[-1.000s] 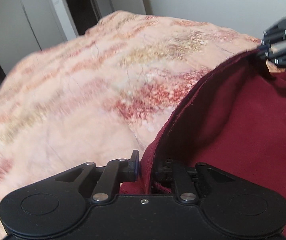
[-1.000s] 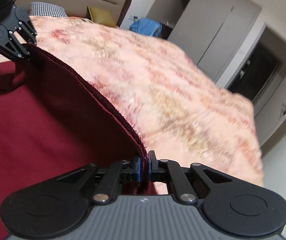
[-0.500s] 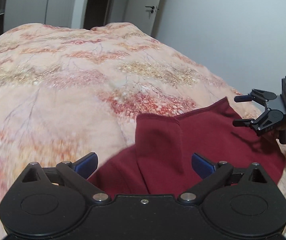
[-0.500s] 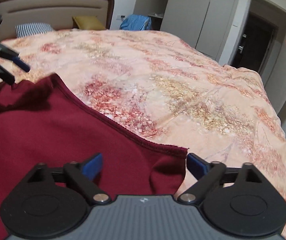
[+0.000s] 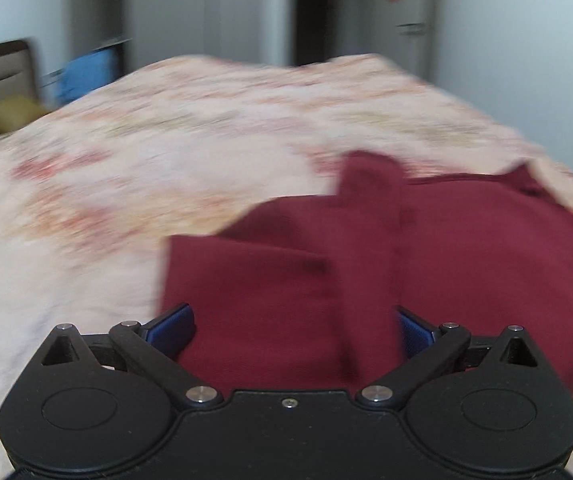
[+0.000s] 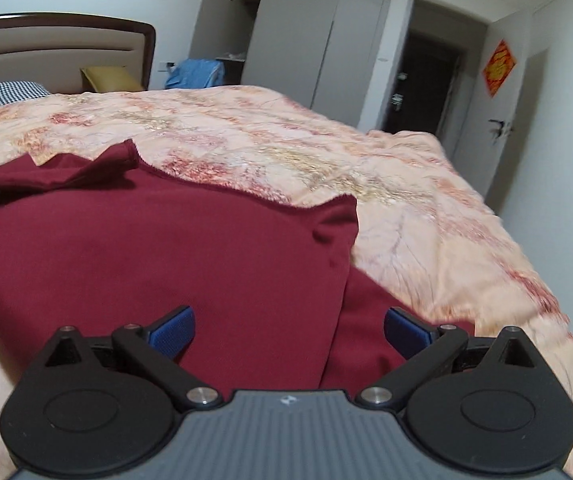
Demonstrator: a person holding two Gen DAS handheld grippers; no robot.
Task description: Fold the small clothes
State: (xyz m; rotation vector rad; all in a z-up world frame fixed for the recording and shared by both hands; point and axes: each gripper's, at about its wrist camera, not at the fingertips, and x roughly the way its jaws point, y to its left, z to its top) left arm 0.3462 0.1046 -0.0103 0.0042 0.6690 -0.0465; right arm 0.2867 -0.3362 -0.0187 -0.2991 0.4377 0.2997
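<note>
Folding looks to be between grips: the dark red knit garment (image 6: 174,248) lies loose on the peach floral bedspread (image 6: 386,184), one layer doubled over another. Left gripper (image 5: 292,330) and right gripper (image 6: 288,326) both stand spread wide, pinching nothing, cloth lying just ahead of and under each pair of jaws. Next, I judge, each must pick a fresh edge or corner.

bare bedspread (image 6: 366,168) beyond maroon garment (image 6: 166,248), headboard (image 6: 46,52) far off

Floral bedspread (image 6: 386,184), headboard (image 6: 58,52), wardrobe (image 6: 306,32)
</note>
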